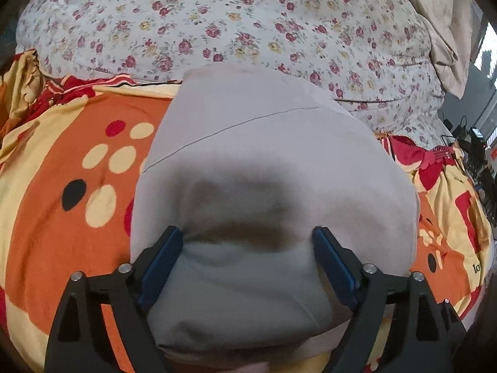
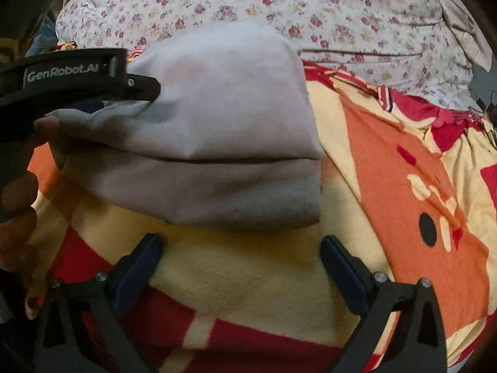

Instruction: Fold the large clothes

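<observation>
A grey garment (image 1: 264, 143) lies folded in layers on the bed. In the left wrist view its near end bulges up between the blue pads of my left gripper (image 1: 248, 236), whose jaws stand wide apart and open. From the right wrist view the folded garment (image 2: 223, 108) shows a stacked near edge, and the left gripper (image 2: 146, 88) reaches onto its left part from the side, held by a hand (image 2: 18, 192). My right gripper (image 2: 240, 242) is open with nothing between its fingers, over the bedspread just short of the garment's near edge.
The bed carries an orange, yellow and red patterned bedspread (image 1: 62, 155) (image 2: 388, 155). Behind the garment a white floral quilt (image 1: 217, 25) (image 2: 279, 0) is heaped. A beige cloth (image 1: 435, 15) hangs at the far right, with dark devices and cables (image 1: 475, 143) beside the bed.
</observation>
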The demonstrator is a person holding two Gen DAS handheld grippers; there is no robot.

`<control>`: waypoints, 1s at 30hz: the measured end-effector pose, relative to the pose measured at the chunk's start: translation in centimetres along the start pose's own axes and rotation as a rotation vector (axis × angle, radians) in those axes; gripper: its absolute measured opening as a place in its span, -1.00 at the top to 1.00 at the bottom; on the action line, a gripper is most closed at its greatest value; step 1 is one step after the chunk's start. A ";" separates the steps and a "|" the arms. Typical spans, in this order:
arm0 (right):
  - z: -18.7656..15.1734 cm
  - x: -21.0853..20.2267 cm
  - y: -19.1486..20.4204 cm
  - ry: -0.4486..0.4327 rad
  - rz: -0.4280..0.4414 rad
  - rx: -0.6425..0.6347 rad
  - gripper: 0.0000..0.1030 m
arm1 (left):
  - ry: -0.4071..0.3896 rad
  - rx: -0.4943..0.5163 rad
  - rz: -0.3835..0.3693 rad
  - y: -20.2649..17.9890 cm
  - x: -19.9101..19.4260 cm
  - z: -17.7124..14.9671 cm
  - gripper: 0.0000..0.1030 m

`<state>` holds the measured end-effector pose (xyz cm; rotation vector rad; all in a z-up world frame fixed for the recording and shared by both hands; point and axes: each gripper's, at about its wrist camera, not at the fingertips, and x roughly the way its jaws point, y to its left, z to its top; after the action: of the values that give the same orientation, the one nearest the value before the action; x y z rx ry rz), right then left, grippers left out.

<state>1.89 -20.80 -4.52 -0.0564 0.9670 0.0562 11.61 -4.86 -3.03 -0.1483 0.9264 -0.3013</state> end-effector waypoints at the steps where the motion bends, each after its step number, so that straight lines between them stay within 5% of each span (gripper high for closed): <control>1: -0.1 -0.1 0.0 -0.009 -0.001 0.002 -0.99 | 0.005 0.010 0.007 -0.1 0.0 0.0 -0.55; 5: 0.2 0.1 0.1 0.007 -0.002 -0.005 -0.99 | 0.009 0.041 0.031 -0.4 -0.9 0.0 -0.55; 10: -0.2 -1.4 -0.7 0.049 0.006 0.041 -0.96 | -0.018 0.107 0.154 -1.0 -3.6 -1.5 -0.55; 17: -2.4 -8.4 -4.3 -0.065 0.047 0.216 -0.95 | -0.010 0.060 0.146 -0.4 -7.4 -4.9 -0.55; 26: -1.8 -15.4 -5.9 -0.370 -0.011 0.031 -0.96 | -0.084 0.109 0.210 -2.7 -10.8 -5.1 -0.55; 30: -1.9 -14.3 -6.8 -0.345 0.052 0.086 -0.95 | -0.086 0.125 0.223 -2.9 -10.3 -5.5 -0.55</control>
<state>-7.29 -28.06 6.39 0.0564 0.6252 0.0699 0.83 -4.35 2.32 0.0574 0.8276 -0.1441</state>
